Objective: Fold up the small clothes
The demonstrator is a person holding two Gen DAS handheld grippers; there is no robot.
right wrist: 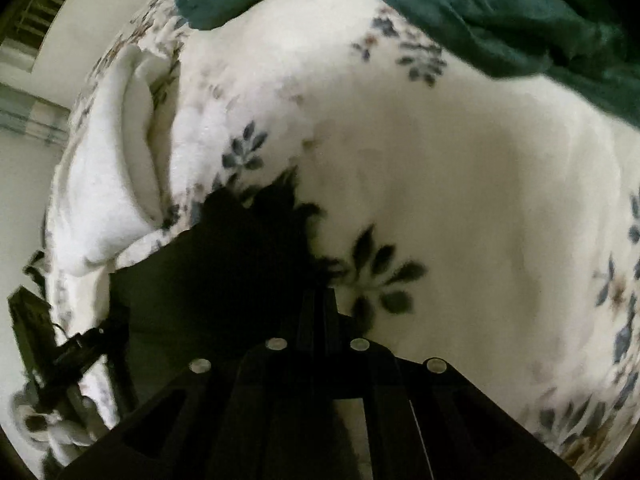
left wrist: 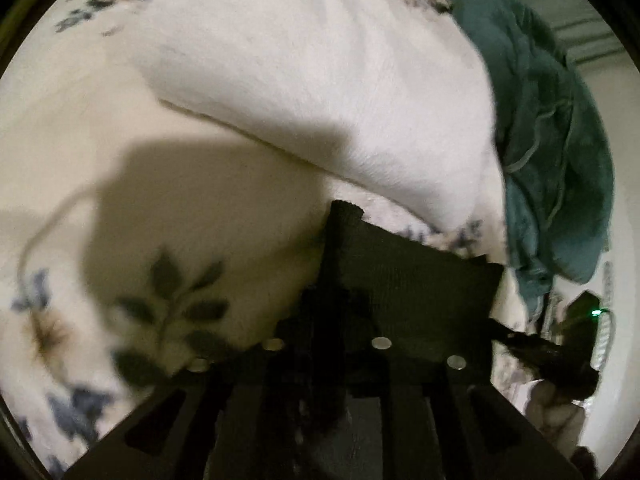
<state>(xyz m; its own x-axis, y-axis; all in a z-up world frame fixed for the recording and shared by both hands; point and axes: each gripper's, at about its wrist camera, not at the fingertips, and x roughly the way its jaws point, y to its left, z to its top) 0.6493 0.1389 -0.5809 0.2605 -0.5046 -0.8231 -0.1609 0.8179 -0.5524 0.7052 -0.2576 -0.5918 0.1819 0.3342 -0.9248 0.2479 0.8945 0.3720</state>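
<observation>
A small black garment [left wrist: 412, 280] hangs stretched between both grippers above a white floral blanket [left wrist: 100, 160]. In the left wrist view my left gripper [left wrist: 332, 300] is shut on the garment's left edge, and the cloth spreads to the right toward the other gripper [left wrist: 548, 352]. In the right wrist view my right gripper [right wrist: 316, 304] is shut on the same black garment [right wrist: 224, 264], which spreads left toward the left gripper [right wrist: 76, 352]. The fingertips are dark and partly hidden by cloth.
A white folded towel or pillow [left wrist: 320, 92] lies on the blanket, also in the right wrist view [right wrist: 116, 168]. A teal garment [left wrist: 556, 152] is heaped at the bed's far side [right wrist: 480, 12]. Pale walls lie beyond the bed edge.
</observation>
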